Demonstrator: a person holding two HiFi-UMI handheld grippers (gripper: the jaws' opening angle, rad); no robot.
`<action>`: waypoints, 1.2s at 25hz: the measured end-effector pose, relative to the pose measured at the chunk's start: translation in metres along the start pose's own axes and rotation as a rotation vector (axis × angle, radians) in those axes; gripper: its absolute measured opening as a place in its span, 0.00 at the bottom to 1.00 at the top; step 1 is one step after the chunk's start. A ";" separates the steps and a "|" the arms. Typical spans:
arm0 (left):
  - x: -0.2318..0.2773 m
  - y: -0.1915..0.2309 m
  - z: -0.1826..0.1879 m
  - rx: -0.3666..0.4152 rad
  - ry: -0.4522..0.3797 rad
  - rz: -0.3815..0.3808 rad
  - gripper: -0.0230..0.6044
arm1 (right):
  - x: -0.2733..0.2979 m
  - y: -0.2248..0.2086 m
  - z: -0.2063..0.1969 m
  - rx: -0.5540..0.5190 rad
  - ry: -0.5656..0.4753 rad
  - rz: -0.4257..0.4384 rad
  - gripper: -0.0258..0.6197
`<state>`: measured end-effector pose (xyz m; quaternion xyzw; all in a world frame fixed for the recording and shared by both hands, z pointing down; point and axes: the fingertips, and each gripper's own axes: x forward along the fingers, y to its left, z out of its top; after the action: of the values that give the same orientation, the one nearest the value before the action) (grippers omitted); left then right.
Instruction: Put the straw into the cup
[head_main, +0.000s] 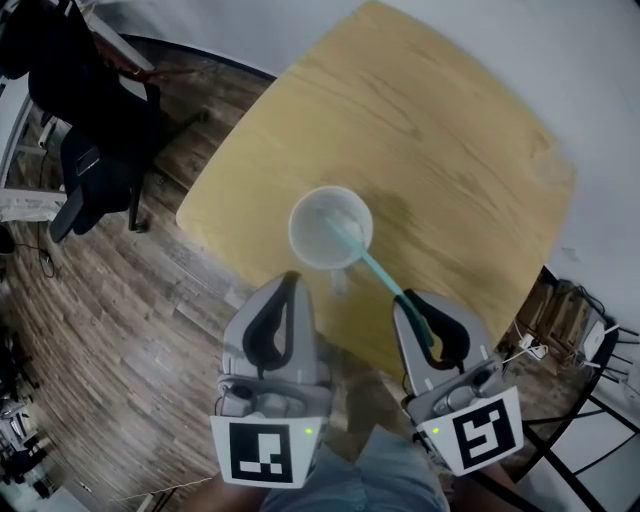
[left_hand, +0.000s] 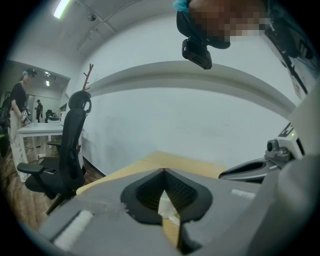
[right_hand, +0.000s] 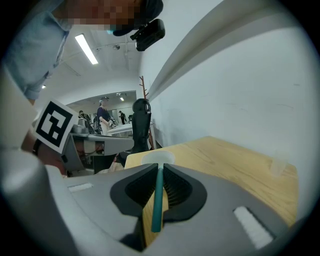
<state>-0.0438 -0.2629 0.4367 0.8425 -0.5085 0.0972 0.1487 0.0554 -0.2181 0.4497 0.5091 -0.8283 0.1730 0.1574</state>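
While the right hand-held gripper clamps the straw, its tip reaches into the cup on the worktop; the left hand-held gripper, jaws together, sits at the cup's 7 o'clock.

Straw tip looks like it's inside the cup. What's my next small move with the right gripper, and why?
Probably slide the right gripper slightly toward the cup, feeding the straw deeper before letting go. Its far end is inside the rim, but much of it leans outside, so releasing now might tip it out.
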 end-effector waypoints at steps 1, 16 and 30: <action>0.001 0.000 -0.001 0.000 0.003 -0.002 0.06 | 0.002 -0.001 -0.001 0.003 0.001 0.001 0.10; -0.006 0.005 -0.008 0.016 0.030 -0.027 0.06 | 0.013 0.000 -0.009 0.011 0.009 -0.039 0.19; -0.044 -0.036 0.104 0.098 -0.210 -0.140 0.06 | -0.055 0.012 0.089 -0.027 -0.245 -0.142 0.27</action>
<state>-0.0311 -0.2472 0.3195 0.8876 -0.4561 0.0227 0.0598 0.0610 -0.2096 0.3449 0.5817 -0.8054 0.0866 0.0740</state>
